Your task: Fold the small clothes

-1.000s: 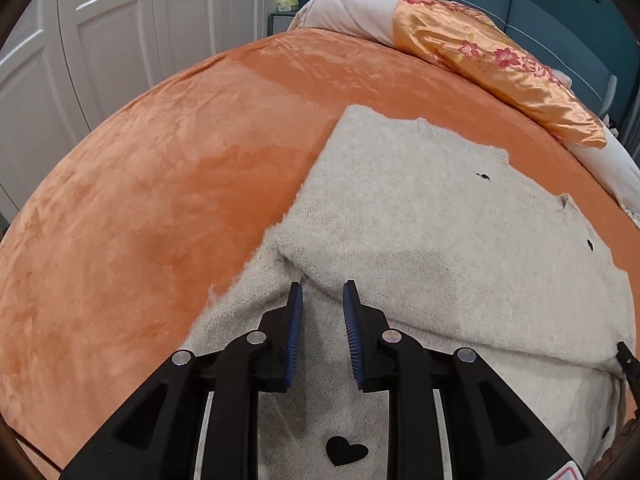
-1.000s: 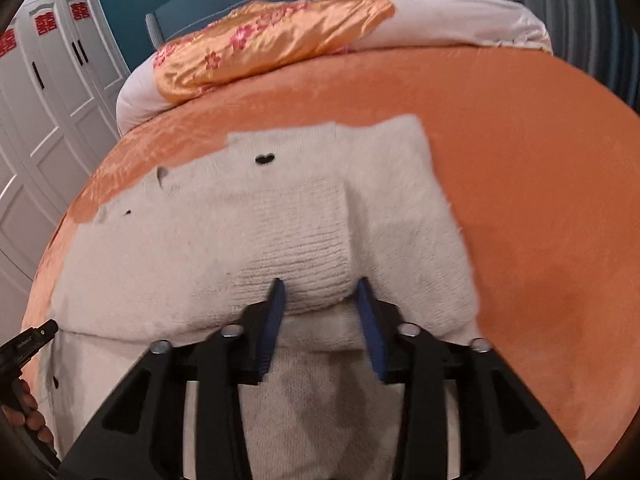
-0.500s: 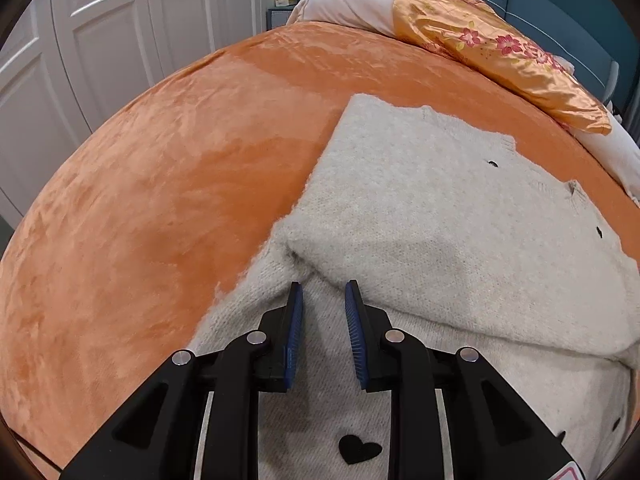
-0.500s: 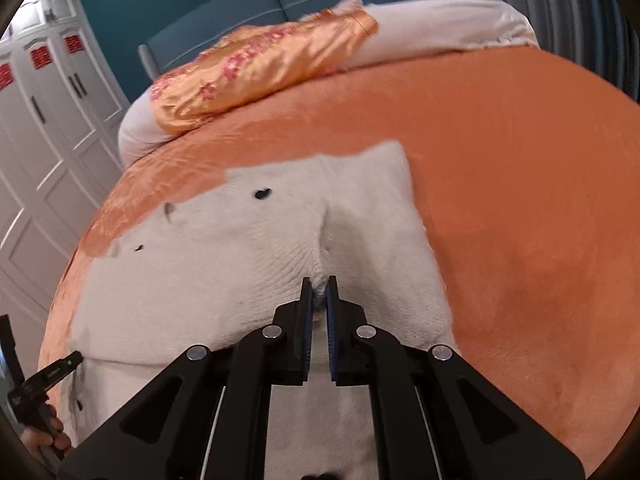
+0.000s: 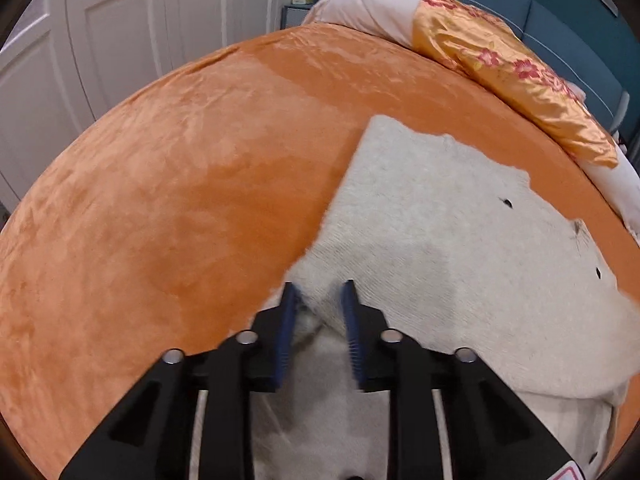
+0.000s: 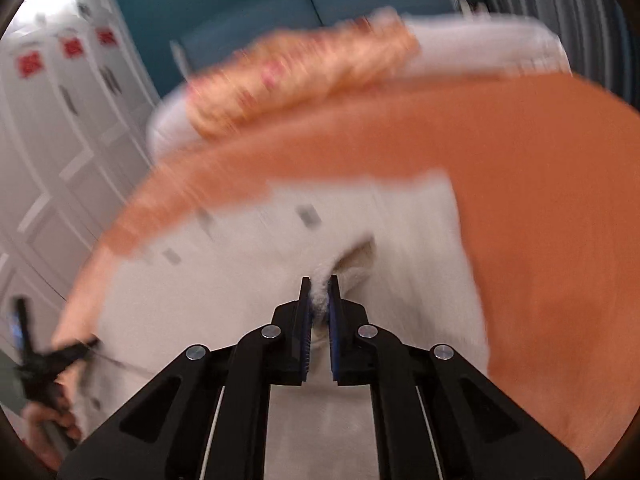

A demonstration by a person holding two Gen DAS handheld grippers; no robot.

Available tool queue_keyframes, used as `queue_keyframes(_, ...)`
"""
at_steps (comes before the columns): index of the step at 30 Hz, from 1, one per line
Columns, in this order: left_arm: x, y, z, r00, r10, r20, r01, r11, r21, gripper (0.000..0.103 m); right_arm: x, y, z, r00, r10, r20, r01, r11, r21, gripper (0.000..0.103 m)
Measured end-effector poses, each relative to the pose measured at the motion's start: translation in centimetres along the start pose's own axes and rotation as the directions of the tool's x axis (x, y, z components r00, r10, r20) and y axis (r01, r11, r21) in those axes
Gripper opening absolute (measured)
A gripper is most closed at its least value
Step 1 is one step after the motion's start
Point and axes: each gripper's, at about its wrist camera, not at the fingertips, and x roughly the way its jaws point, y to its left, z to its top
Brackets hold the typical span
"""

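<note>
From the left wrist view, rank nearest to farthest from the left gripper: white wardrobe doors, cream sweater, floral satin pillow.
1. Cream sweater: its folded corner lies between the left gripper's open fingers.
2. Floral satin pillow: far right, at the bed's head.
3. White wardrobe doors: far left, beyond the bed.

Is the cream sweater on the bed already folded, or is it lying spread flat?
Partly folded: the sweater has its top layer doubled over a lower one, and the right gripper pinches a raised fold.
</note>
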Motion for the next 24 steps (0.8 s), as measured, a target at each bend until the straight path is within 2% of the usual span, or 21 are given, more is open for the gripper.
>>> queue_keyframes(1, 0.1, 0.3, 0.0, 1.0, -0.004, 0.001, 0.004, 1.0, -0.01, 0.015, 0.0, -0.9, 0.0, 0.999, -0.031, 0.014, 0.031, 0.999, 0.02, 0.006)
queue_keyframes(2, 0.3, 0.6, 0.1, 1.0, -0.005, 0.0, 0.005, 1.0, -0.011, 0.014, 0.8, -1.8, -0.3, 0.998, -0.068, -0.013, 0.068, 0.997, 0.035, 0.006)
queue_keyframes(3, 0.4, 0.7, 0.1, 1.0, -0.007, -0.001, 0.007, 1.0, -0.008, 0.014, 3.3, -3.4, -1.3, 0.985, -0.128, -0.117, 0.134, 0.99, 0.044, 0.006)
queue_keyframes(4, 0.5, 0.6, 0.0, 1.0, -0.002, 0.001, 0.002, 1.0, -0.003, 0.015, 5.6, -4.5, -2.6, 0.959, -0.164, -0.23, 0.178, 0.983, 0.037, 0.006)
queue_keyframes(5, 0.4, 0.5, 0.0, 1.0, 0.0, 0.002, 0.0, 1.0, 0.001, 0.014, 6.2, -5.0, -3.6, 0.957, -0.157, -0.242, 0.17, 0.985, 0.034, 0.006)
queue_keyframes(9, 0.0, 0.2, -0.2, 1.0, 0.009, 0.003, -0.009, 1.0, 0.027, 0.015, 4.0, -3.0, -1.7, 0.973, -0.156, -0.17, 0.161, 0.987, 0.016, 0.014)
queue_keyframes(11, -0.2, 0.1, -0.2, 1.0, 0.005, 0.0, -0.005, 1.0, 0.029, 0.015, 3.7, -2.5, -1.0, 0.976, -0.162, -0.147, 0.164, 0.986, 0.004, 0.035)
queue_keyframes(12, -0.3, 0.1, -0.3, 1.0, 0.005, -0.003, -0.005, 1.0, 0.027, 0.016, 3.8, -2.2, -0.5, 0.976, -0.169, -0.138, 0.17, 0.985, -0.007, 0.041)
queue_keyframes(18, -1.1, -0.1, -0.3, 0.999, -0.011, -0.031, 0.012, 1.0, 0.018, 0.018, 6.1, -1.5, 0.7, 0.97, -0.185, -0.156, 0.177, 0.982, -0.062, 0.042)
queue_keyframes(19, -1.1, -0.2, -0.3, 0.999, -0.014, -0.037, 0.014, 1.0, 0.017, 0.019, 6.4, -1.4, 0.6, 0.969, -0.185, -0.162, 0.176, 0.982, -0.069, 0.043)
queue_keyframes(21, -1.1, -0.2, -0.4, 0.997, -0.053, -0.057, 0.053, 0.999, -0.006, 0.039, 7.4, -1.3, 0.4, 0.966, -0.191, -0.176, 0.18, 0.981, -0.079, 0.043)
queue_keyframes(23, -1.1, -0.1, -0.4, 0.994, -0.094, -0.061, 0.092, 0.995, -0.033, 0.05, 8.4, -1.1, 0.0, 0.961, -0.198, -0.193, 0.183, 0.979, -0.089, 0.045)
queue_keyframes(24, -1.1, -0.2, -0.4, 0.993, -0.106, -0.058, 0.104, 0.994, -0.041, 0.052, 9.0, -1.1, -0.1, 0.959, -0.197, -0.202, 0.181, 0.979, -0.092, 0.047)
